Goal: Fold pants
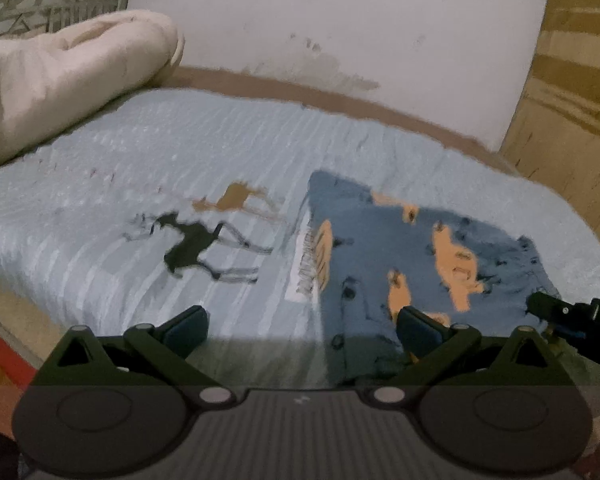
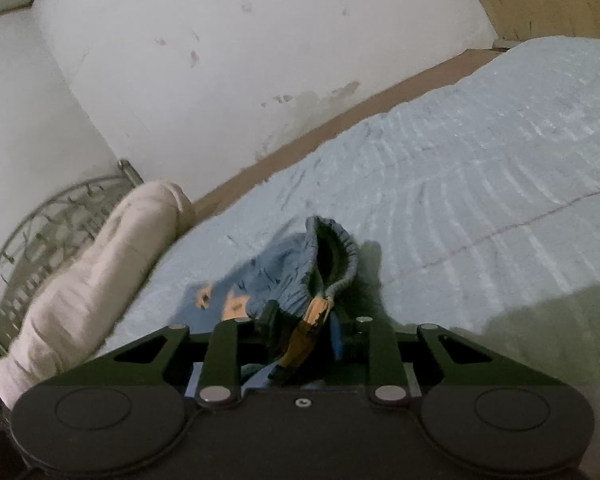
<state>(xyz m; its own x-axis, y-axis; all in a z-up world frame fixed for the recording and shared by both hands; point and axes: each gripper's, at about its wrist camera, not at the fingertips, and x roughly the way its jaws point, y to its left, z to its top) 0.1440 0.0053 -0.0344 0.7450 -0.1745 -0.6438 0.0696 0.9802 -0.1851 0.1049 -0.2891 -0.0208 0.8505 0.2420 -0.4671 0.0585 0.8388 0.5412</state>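
Observation:
Blue pants [image 1: 384,240] with orange patches lie flat on the right side of a light blue bedcover [image 1: 180,152]. My left gripper [image 1: 302,330] hovers open at their near left corner. Its right fingertip [image 1: 418,330] is over the fabric and its left one over bare cover. In the left wrist view my right gripper [image 1: 556,310] reaches in at the pants' near right edge. In the right wrist view the right gripper [image 2: 306,320] is shut on bunched pants fabric [image 2: 312,316]. The elastic waistband [image 2: 340,256] stands up in a loop just beyond its fingers.
A rolled cream blanket [image 1: 68,80] lies at the head of the bed before a metal headboard [image 1: 48,4]. A white wall [image 1: 340,20] runs along the far side. Wooden furniture [image 1: 572,80] stands at the right. Deer prints [image 1: 192,244] mark the cover.

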